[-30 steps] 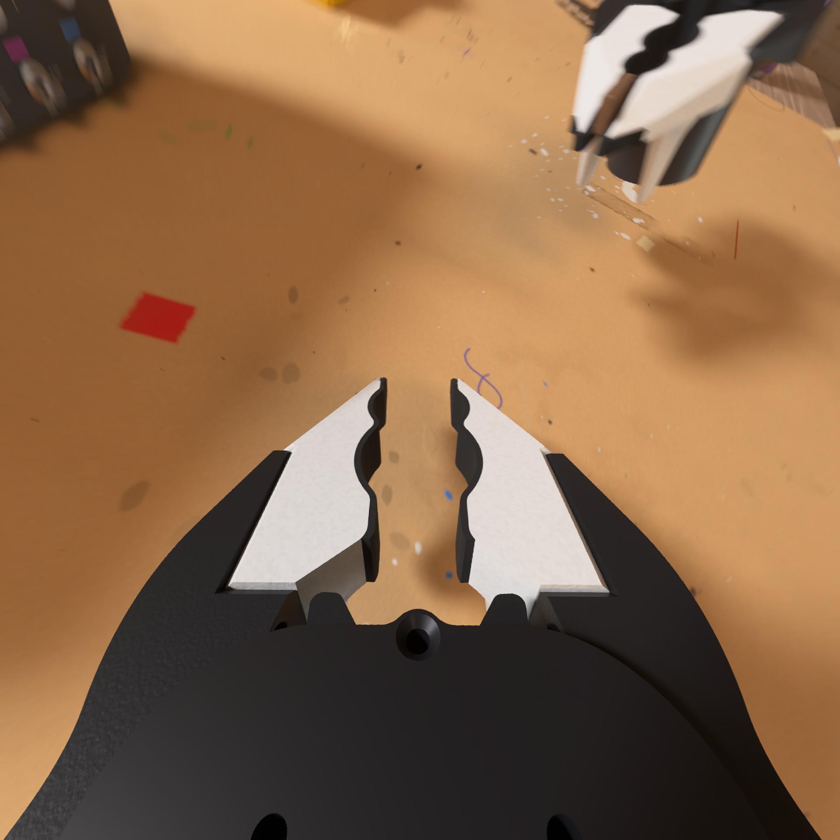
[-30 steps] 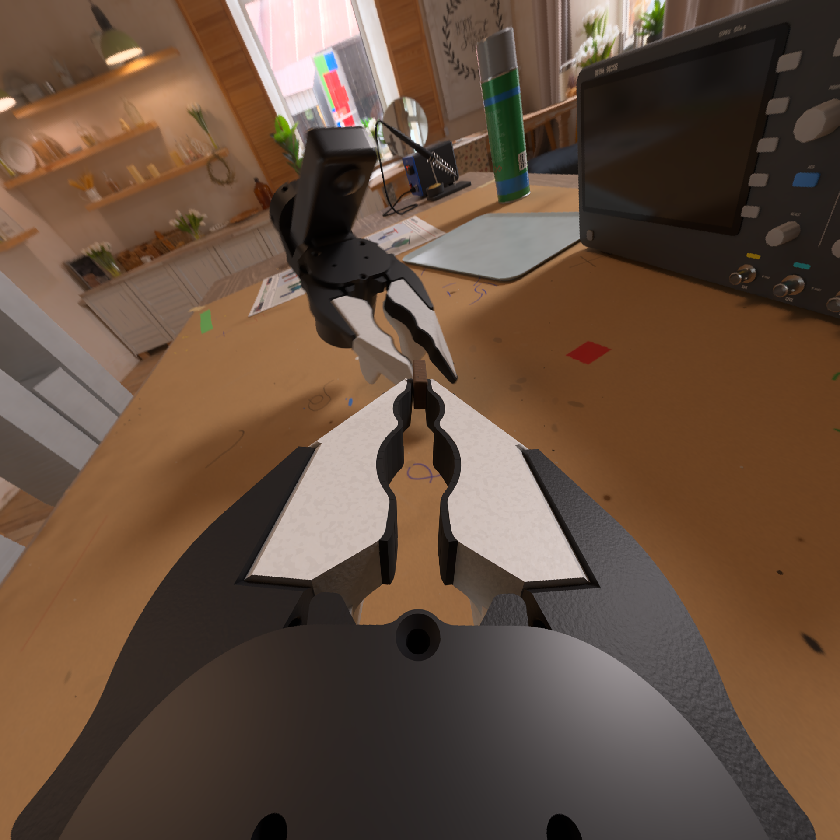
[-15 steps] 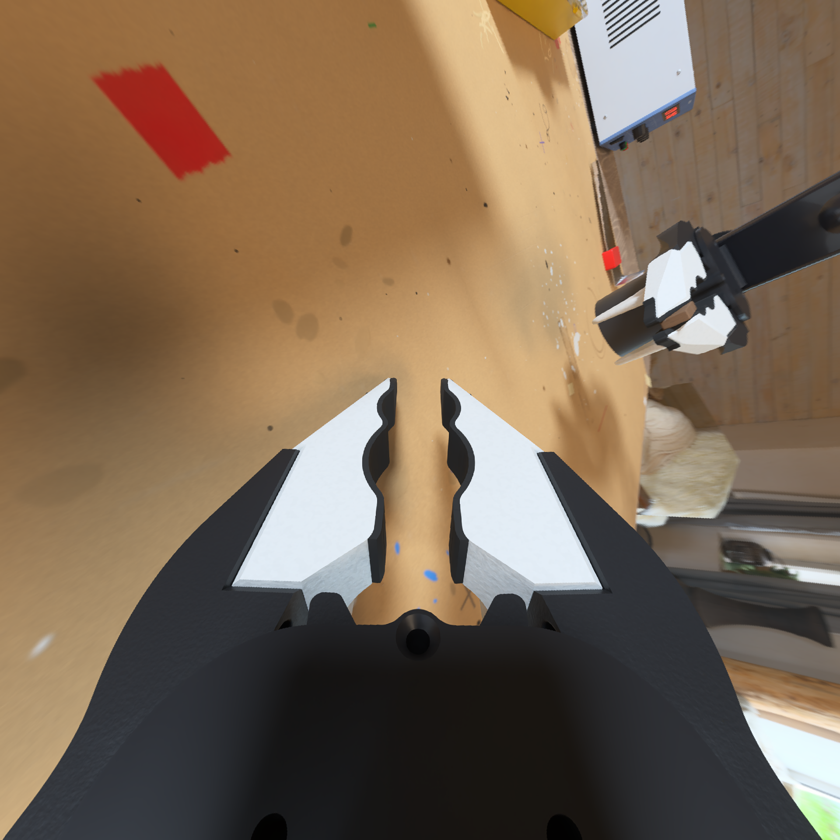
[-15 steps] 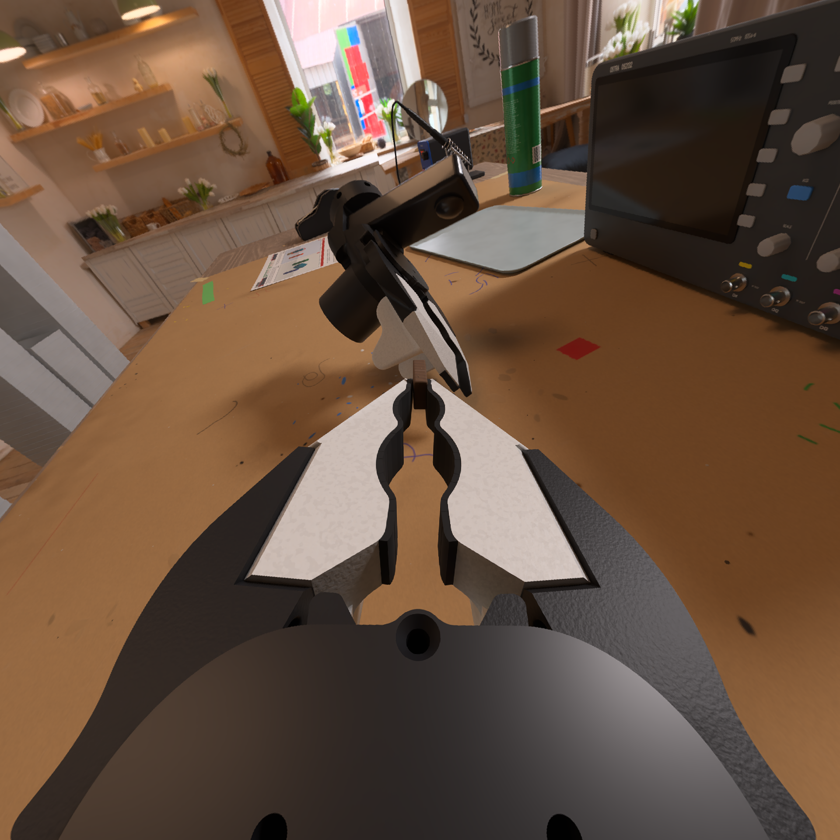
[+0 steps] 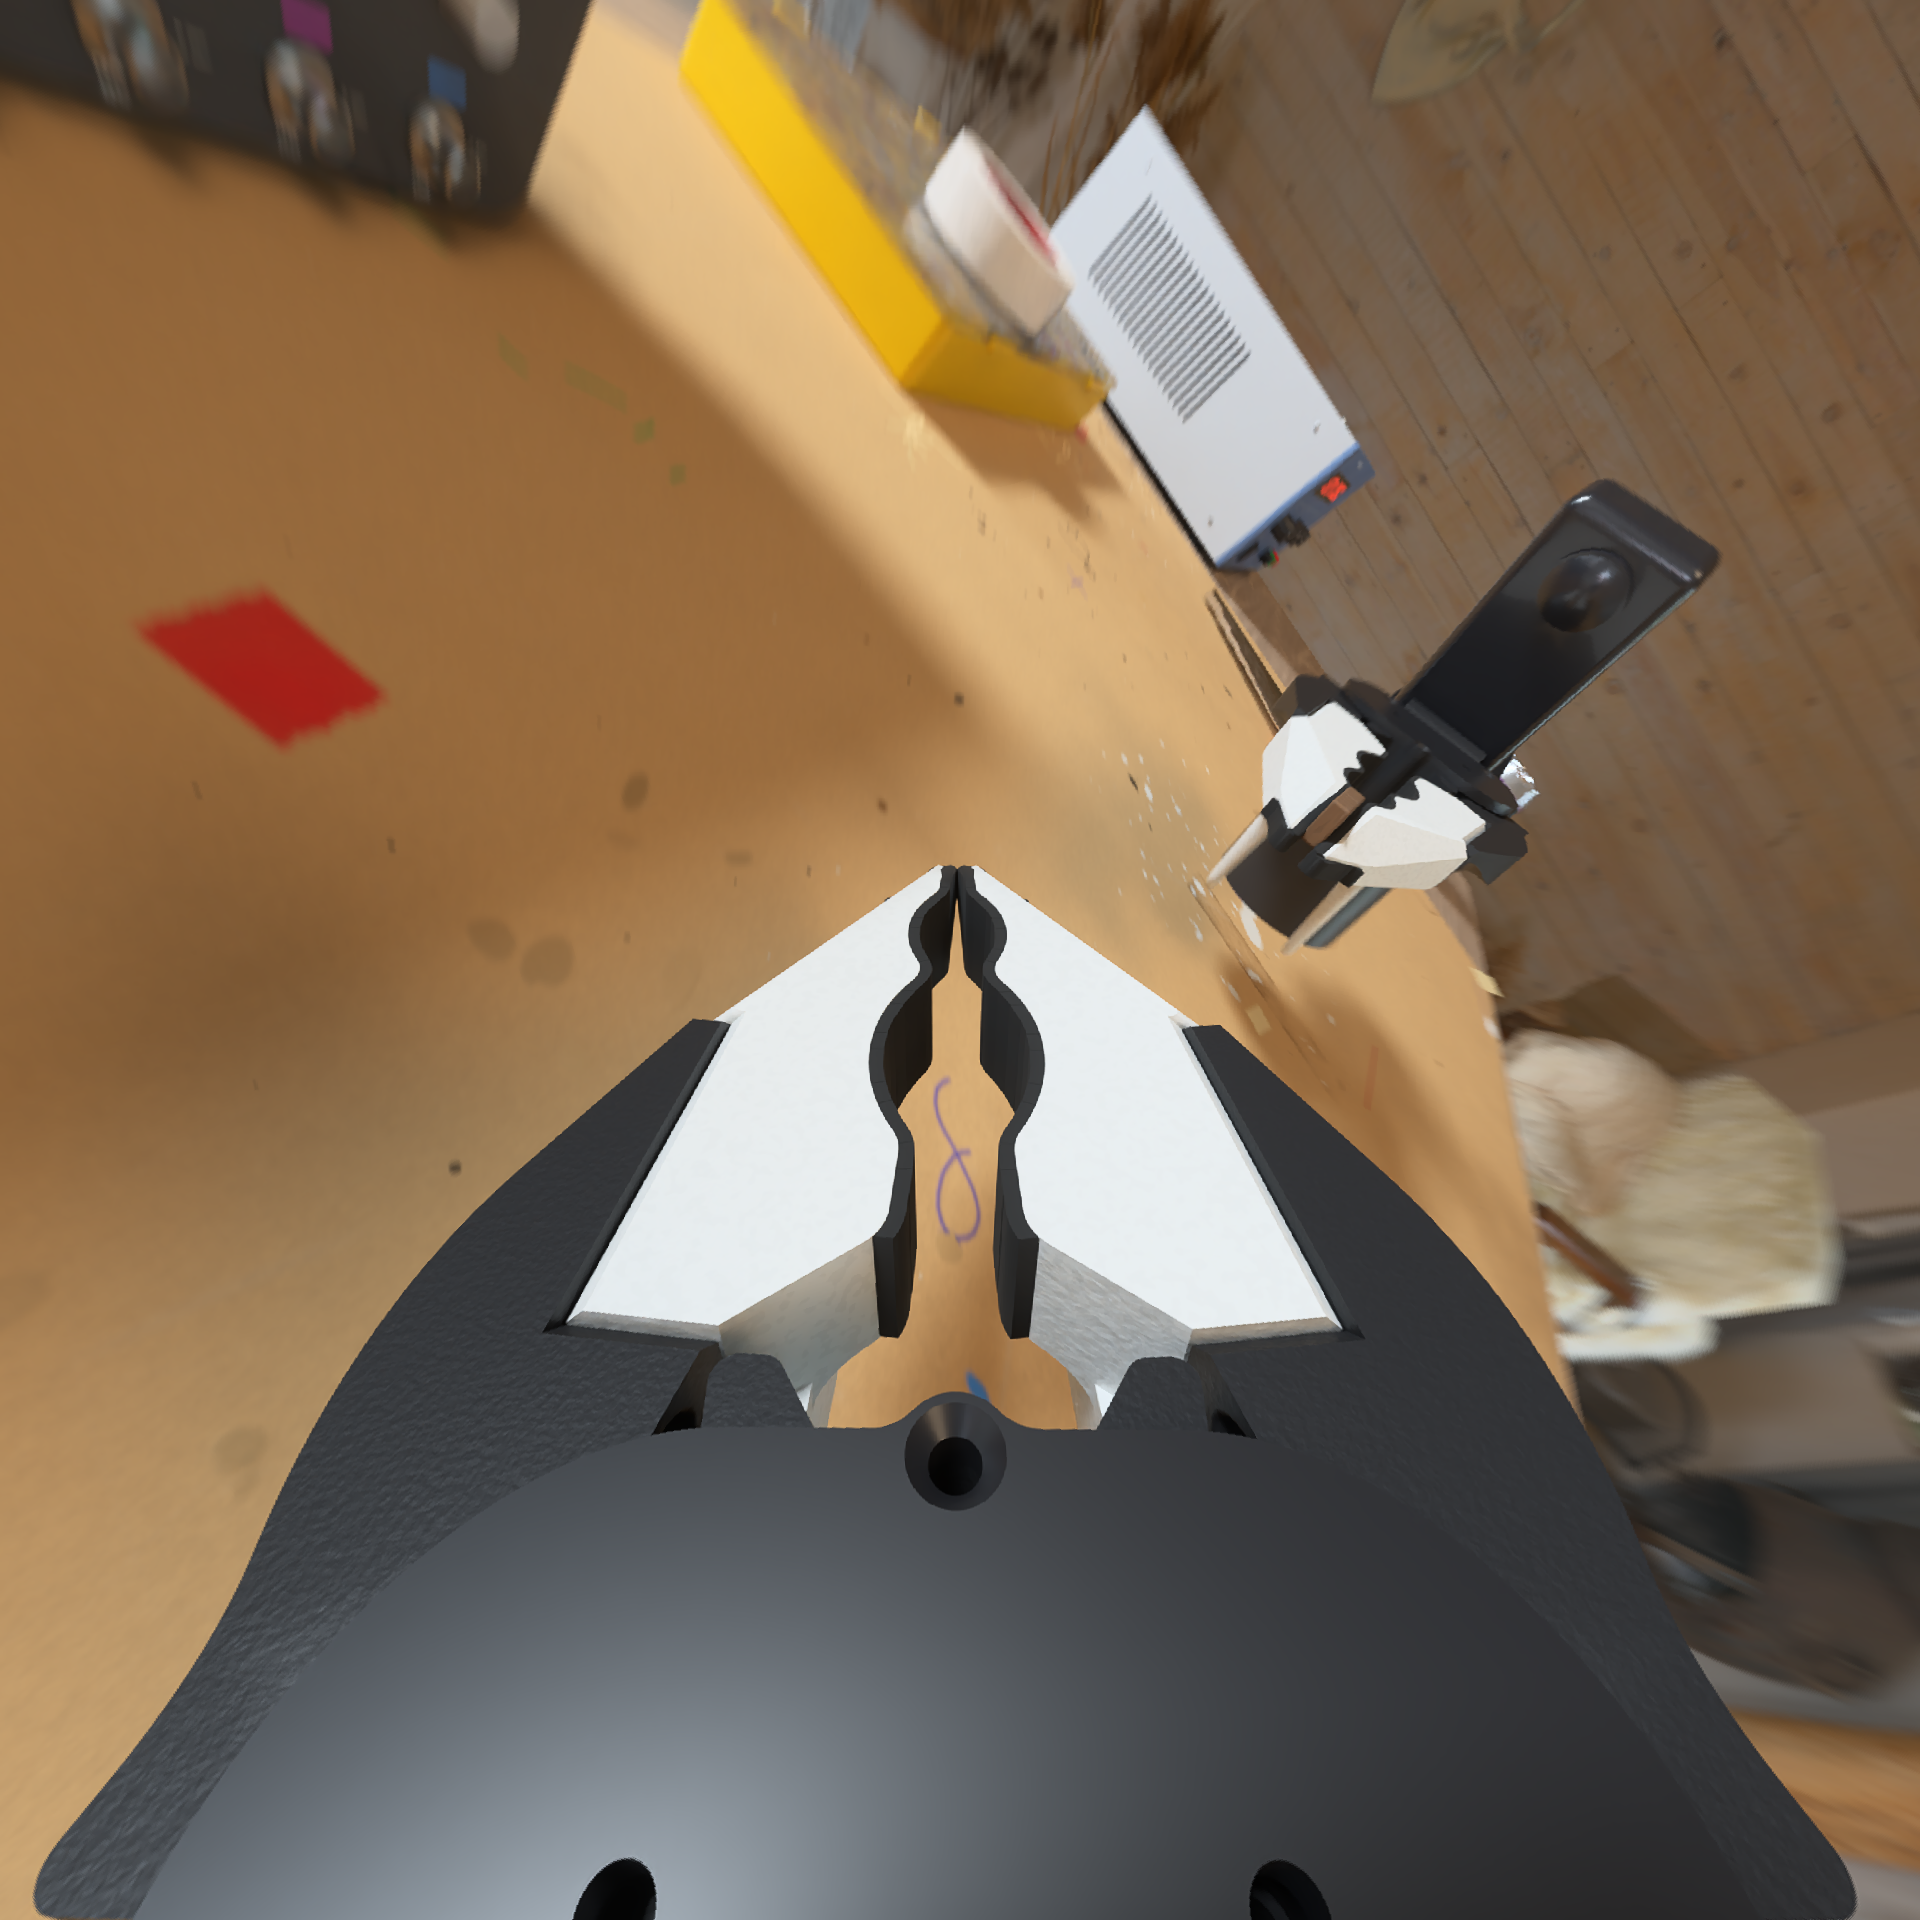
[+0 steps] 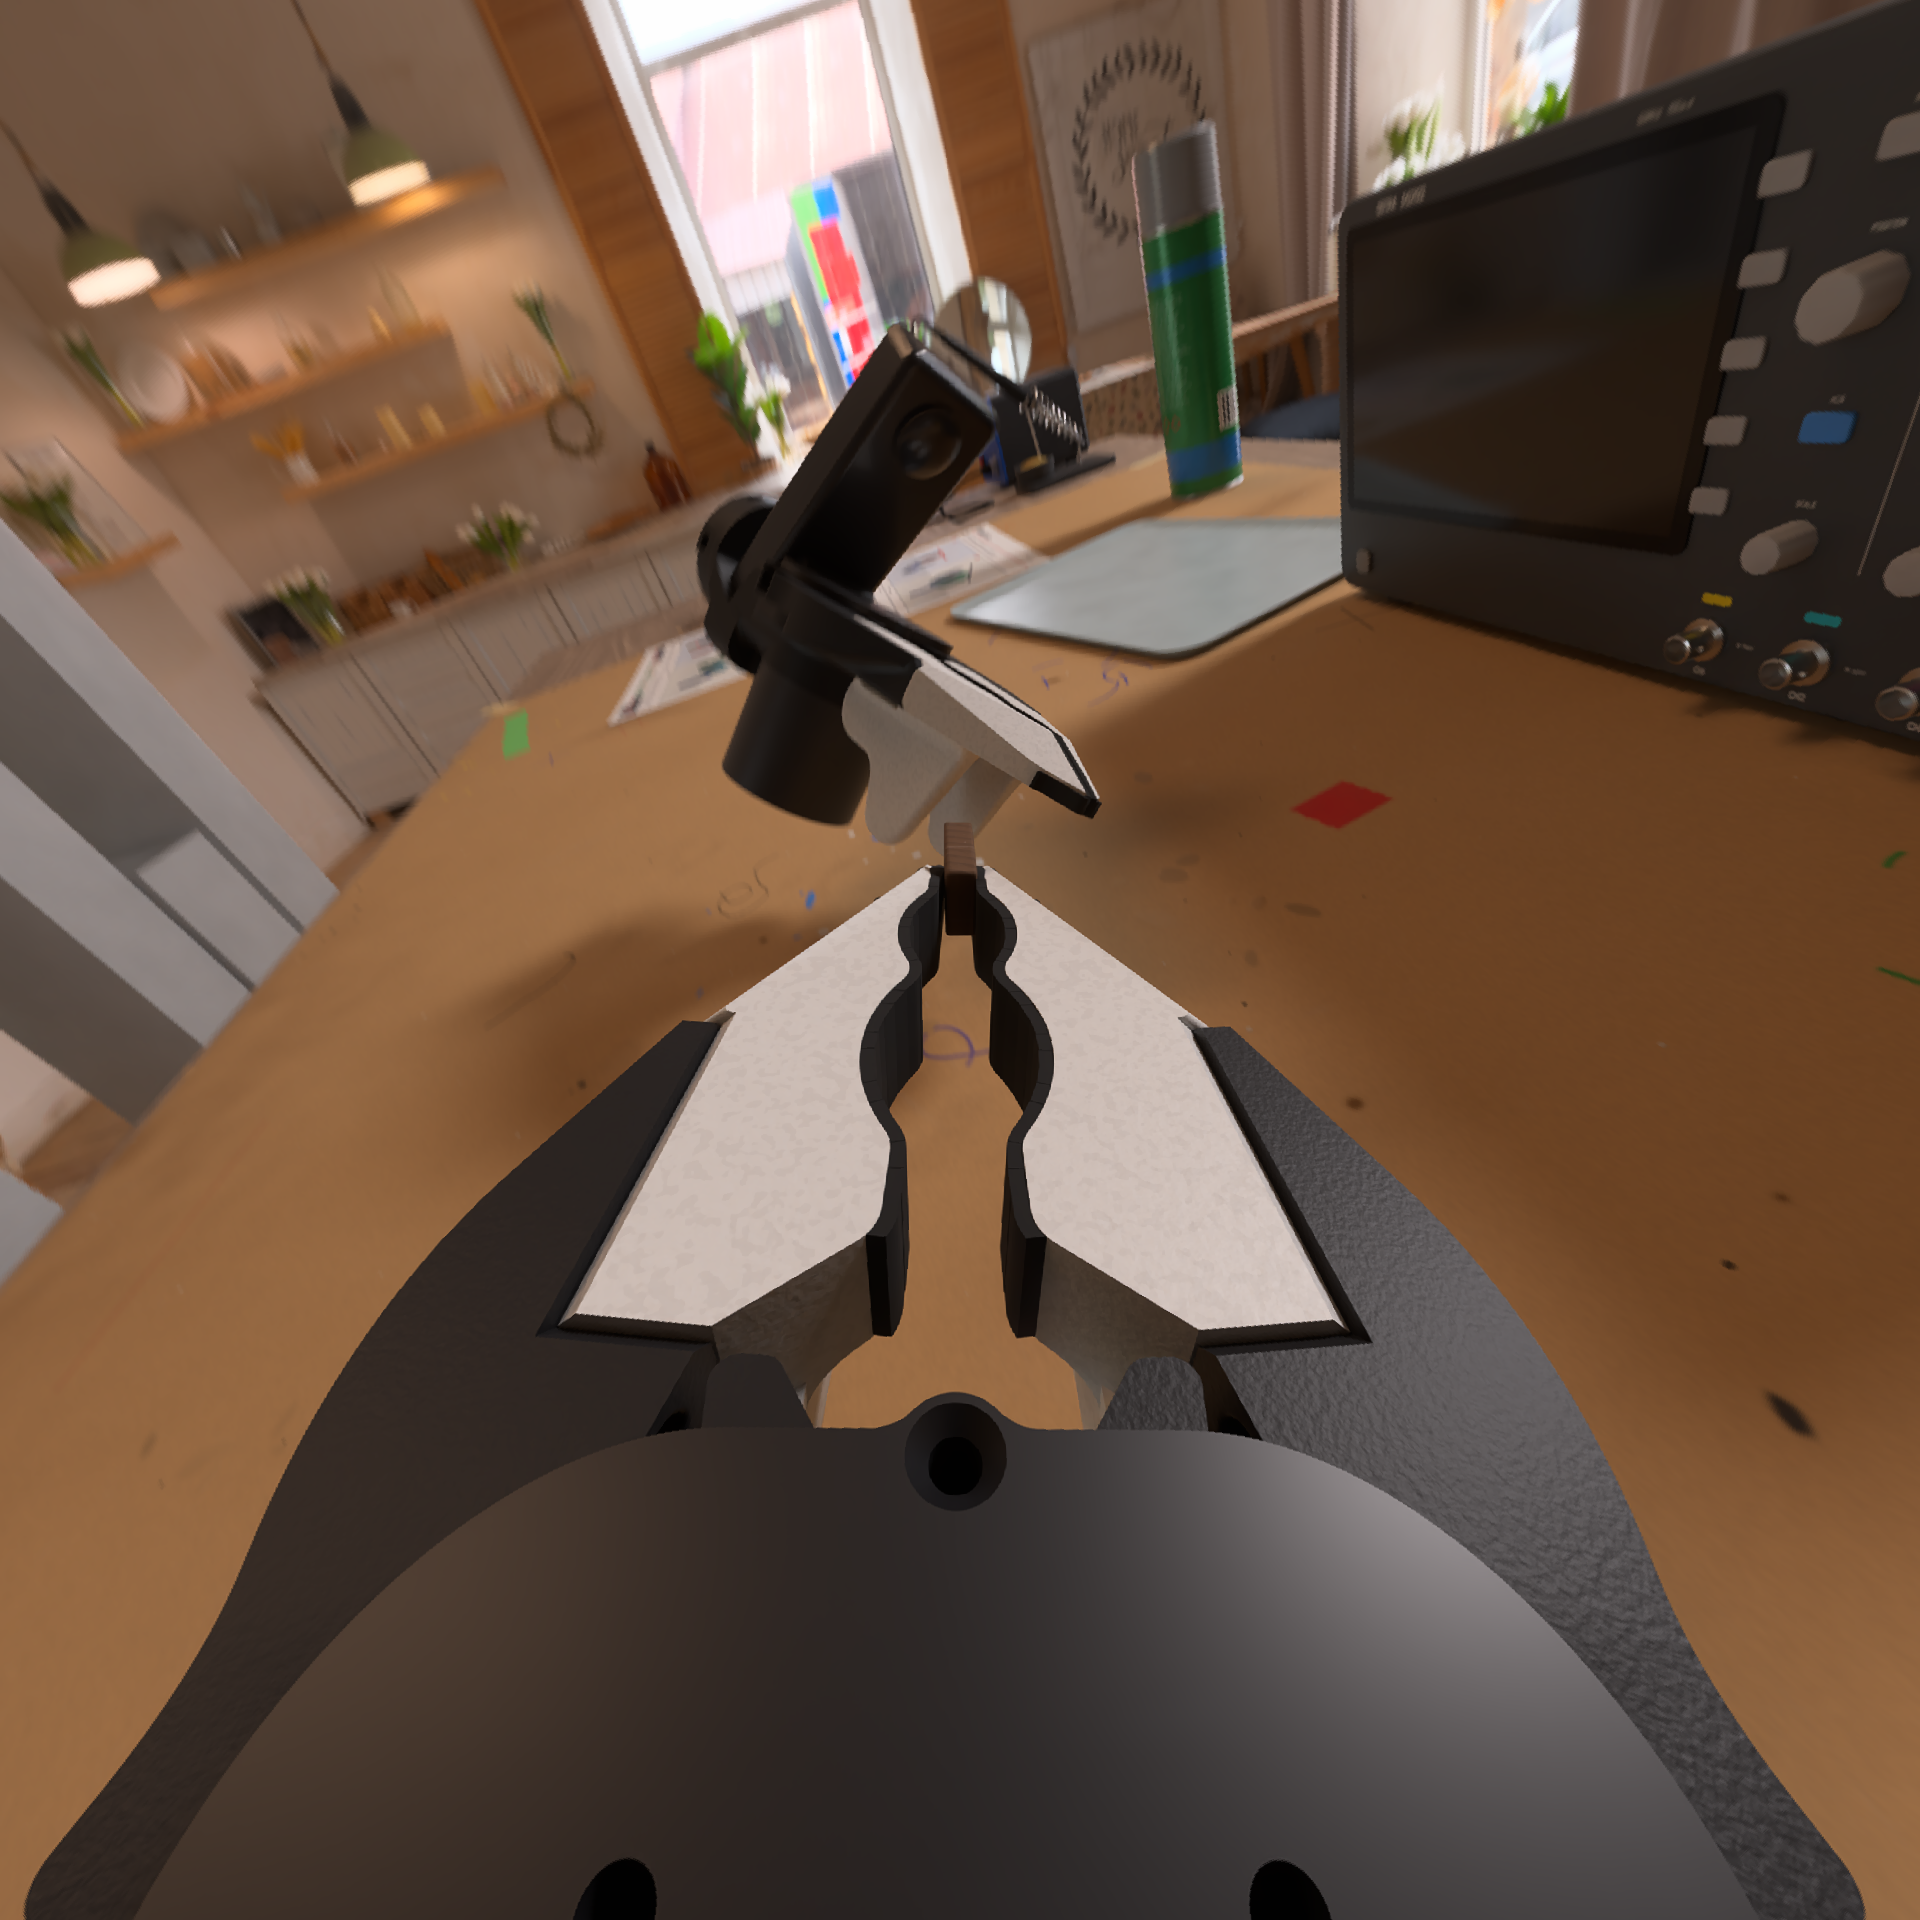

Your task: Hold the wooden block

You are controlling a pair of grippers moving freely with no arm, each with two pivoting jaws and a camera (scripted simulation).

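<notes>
My right gripper is shut on the wooden block, a thin brown piece standing upright between its fingertips, a little above the brown table. My left gripper is shut with nothing between its tips and points down at the table. In the right wrist view the left gripper hangs tilted just beyond and above the block, apart from it. In the left wrist view the right gripper is off to the right near the table edge; the block cannot be made out there.
A dark oscilloscope stands at the right, with a green spray can and a grey mat behind. A red patch marks the table. A yellow box and a white power supply line the table edge.
My left gripper has closed its jaws and turned while hovering over the table. My right gripper has kept hold of the block, nearly still.
</notes>
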